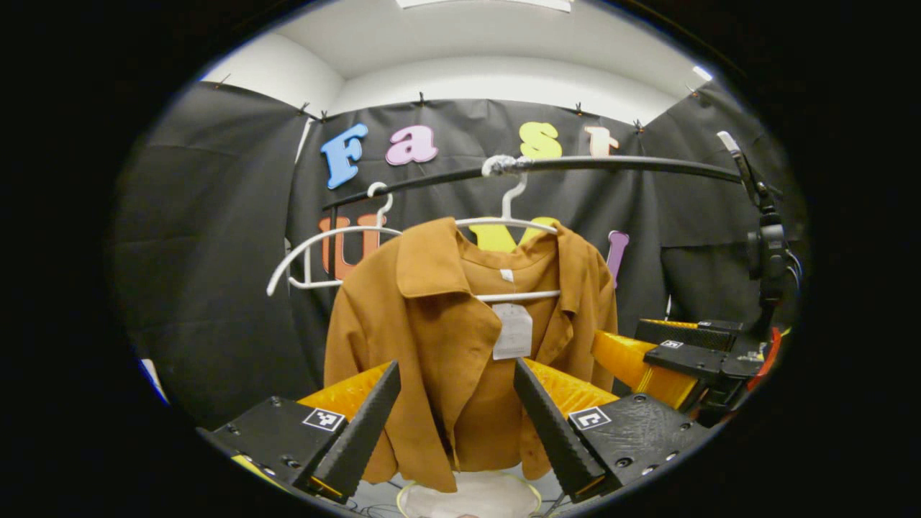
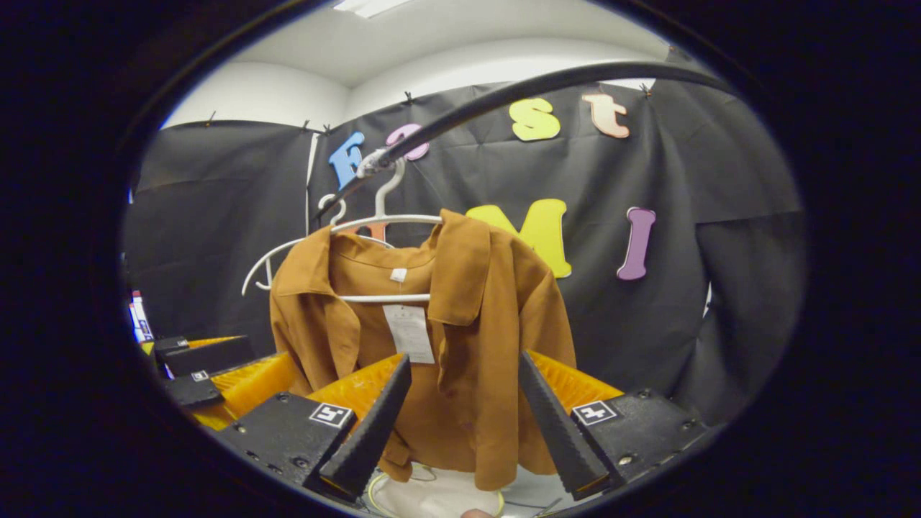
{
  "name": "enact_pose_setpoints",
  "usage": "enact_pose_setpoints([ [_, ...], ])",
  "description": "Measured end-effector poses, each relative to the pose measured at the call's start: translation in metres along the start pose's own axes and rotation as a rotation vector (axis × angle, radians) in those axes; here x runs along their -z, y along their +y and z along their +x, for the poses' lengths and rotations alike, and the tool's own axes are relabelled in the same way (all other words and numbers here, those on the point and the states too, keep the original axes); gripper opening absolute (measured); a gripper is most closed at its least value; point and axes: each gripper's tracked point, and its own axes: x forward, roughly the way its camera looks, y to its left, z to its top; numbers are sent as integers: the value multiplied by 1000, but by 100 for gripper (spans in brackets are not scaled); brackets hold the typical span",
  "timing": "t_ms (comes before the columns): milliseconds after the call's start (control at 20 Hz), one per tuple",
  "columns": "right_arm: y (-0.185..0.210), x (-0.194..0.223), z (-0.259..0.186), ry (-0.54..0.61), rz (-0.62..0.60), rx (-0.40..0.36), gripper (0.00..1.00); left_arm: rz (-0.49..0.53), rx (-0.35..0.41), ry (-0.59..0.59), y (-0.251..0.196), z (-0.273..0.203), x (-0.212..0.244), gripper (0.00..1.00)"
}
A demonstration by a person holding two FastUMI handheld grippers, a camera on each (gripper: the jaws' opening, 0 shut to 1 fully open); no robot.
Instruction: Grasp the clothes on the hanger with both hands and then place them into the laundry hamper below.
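Both tongs (image 1: 456, 374) (image 2: 464, 367) gape just short of shirt (image 1: 446, 338).

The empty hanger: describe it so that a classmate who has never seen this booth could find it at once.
Start at the dark rail across the booth. Two white hangers hook over it; one carries a brown shirt. The empty hanger hangs beside it, partly behind the shirt's shoulder, and alone carries no garment.

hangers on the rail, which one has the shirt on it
The nearer white hanger, the one the brown shirt is draped over. The second white hanger, farther along the black rail, hangs bare.
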Motion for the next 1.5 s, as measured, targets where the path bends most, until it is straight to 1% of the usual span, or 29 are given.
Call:
enact_pose_setpoints([
  [50,0,2,9,15,18,-7,94,-5,3,10,0,10,3,100],
  [100,-1,5,17,28,38,-10,93,-9,11,19,0,20,7,100],
  [150,-1,8,25,44,54,-14,89,-7,18,23,0,30,11,98],
  [200,0,8,34,51,69,-21,89,-1,20,28,1,39,15,93],
  [300,2,9,49,63,77,-29,90,6,15,37,6,61,21,100],
  [350,3,9,54,65,73,-28,89,7,14,41,8,69,24,97],
  [450,4,7,67,60,78,-14,89,5,30,36,6,84,24,97],
  [500,6,6,73,54,89,-7,90,9,27,28,6,90,21,100],
  [550,5,6,79,50,98,5,90,12,22,22,8,95,19,97],
  [600,3,5,86,47,102,25,90,13,15,22,10,100,20,100],
  [650,0,7,92,50,104,42,90,14,5,21,13,106,20,97],
  [800,-6,4,109,54,113,75,90,-1,-40,21,24,121,20,97],
  [850,-10,5,112,54,118,90,89,-8,-51,21,25,125,21,91],
  [900,-12,5,115,51,124,96,88,-13,-61,21,27,129,20,100],
  [950,-17,5,117,47,132,110,81,-12,-72,21,28,131,20,100],
  [1000,-20,6,117,42,141,126,75,-5,-91,15,30,133,19,87],
  [1050,-25,7,116,37,150,146,61,-1,-105,14,33,135,18,73],
  [1150,-26,7,116,28,172,147,34,-4,-97,13,32,137,16,46],
  [1200,-27,6,115,24,183,149,30,-7,-110,8,35,135,14,38],
  [1250,-29,5,111,14,192,145,19,-18,-94,2,33,133,11,29],
  [1300,-30,3,107,3,197,141,18,-19,-78,-1,32,129,9,20],
  [1350,-31,1,101,-11,200,140,12,-16,-73,-1,32,127,8,12],
  [1400,-34,-1,95,-25,199,147,14,-16,-65,0,33,120,7,3],
  [1450,-38,-3,90,-39,194,166,11,-22,-57,-1,34,114,5,3],
  [1500,-45,-8,84,-52,191,196,10,-23,-60,-9,35,107,1,3],
])
